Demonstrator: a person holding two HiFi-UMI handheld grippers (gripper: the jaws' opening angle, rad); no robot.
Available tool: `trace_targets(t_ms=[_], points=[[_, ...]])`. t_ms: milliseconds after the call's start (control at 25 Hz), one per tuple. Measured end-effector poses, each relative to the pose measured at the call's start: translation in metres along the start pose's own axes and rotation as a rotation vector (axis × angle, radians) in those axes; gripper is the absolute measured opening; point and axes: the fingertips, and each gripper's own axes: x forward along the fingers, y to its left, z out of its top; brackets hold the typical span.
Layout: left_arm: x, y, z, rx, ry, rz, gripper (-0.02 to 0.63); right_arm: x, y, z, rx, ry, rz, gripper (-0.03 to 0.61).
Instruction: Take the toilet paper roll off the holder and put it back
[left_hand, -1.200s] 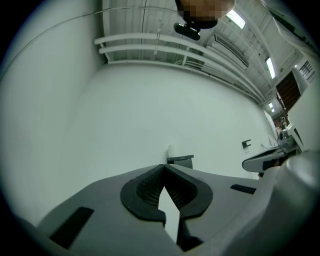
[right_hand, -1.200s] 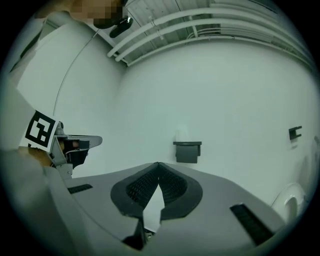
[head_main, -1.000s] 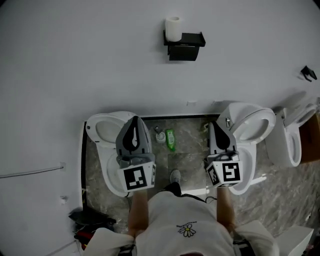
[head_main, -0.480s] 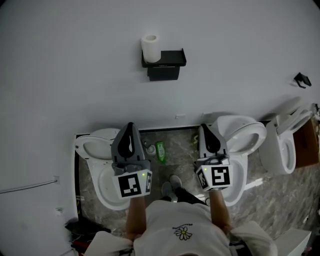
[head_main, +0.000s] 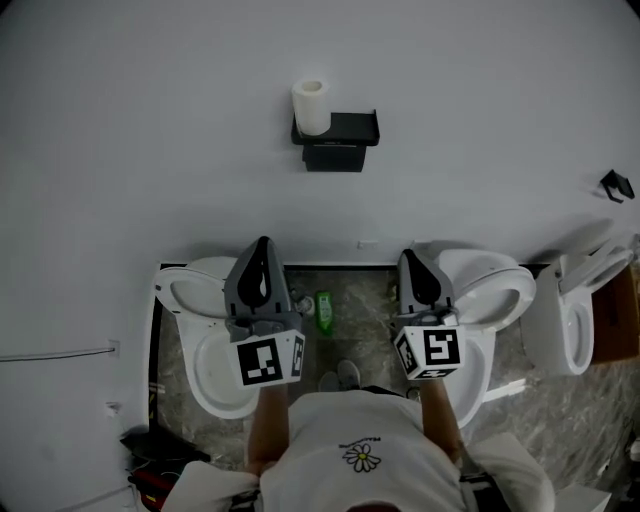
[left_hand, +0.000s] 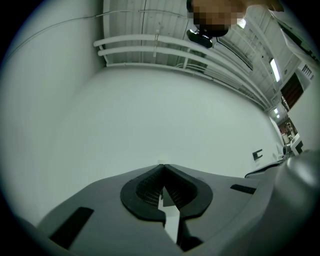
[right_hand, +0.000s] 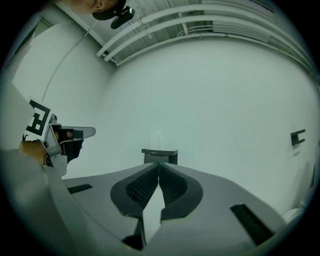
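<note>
A white toilet paper roll (head_main: 312, 106) stands upright on the left end of a black holder shelf (head_main: 345, 131) fixed to the white wall. My left gripper (head_main: 263, 246) and right gripper (head_main: 408, 259) are held side by side well short of the wall, both shut with nothing between their jaws. In the right gripper view the gripper (right_hand: 158, 164) points at the holder (right_hand: 160, 155), with the roll (right_hand: 156, 139) a faint shape above it. The left gripper (left_hand: 162, 167) faces bare wall; neither holder nor roll shows there.
Below the grippers stand two white toilets (head_main: 192, 300) (head_main: 495, 290), with a green bottle (head_main: 323, 309) on the marble floor between them. A third toilet (head_main: 572, 322) is at the right. A small black hook (head_main: 616, 184) sits on the wall.
The head view has shifted, so the holder and roll sit lower and further left in the picture. Both grippers stay shut and have barely moved.
</note>
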Motion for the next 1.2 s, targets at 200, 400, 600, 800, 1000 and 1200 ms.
trace_targets(t_ms=[200,400,600,800,1000,1200], points=[[0.004,0.005,0.004,-0.009,0.003,0.021,0.017,0.03,-0.007,0.056,0.039,-0.095,0.05,0.014],[0.006,0.009,0.003,0.003,0.007,0.032,0.017,0.071,0.003,0.165,0.019,-0.298,0.143,0.015],[0.006,0.016,0.001,0.006,0.009,0.047,0.017,0.112,0.023,0.228,-0.041,-0.377,0.209,0.138],[0.001,0.028,-0.001,0.003,0.022,0.072,0.017,0.166,0.047,0.233,-0.014,-0.311,0.27,0.277],[-0.005,0.039,-0.008,-0.004,0.035,0.098,0.017,0.242,0.057,0.184,-0.041,-0.129,0.197,0.323],[-0.018,0.049,-0.017,0.014,0.068,0.135,0.018,0.302,0.059,0.11,-0.078,0.1,0.135,0.356]])
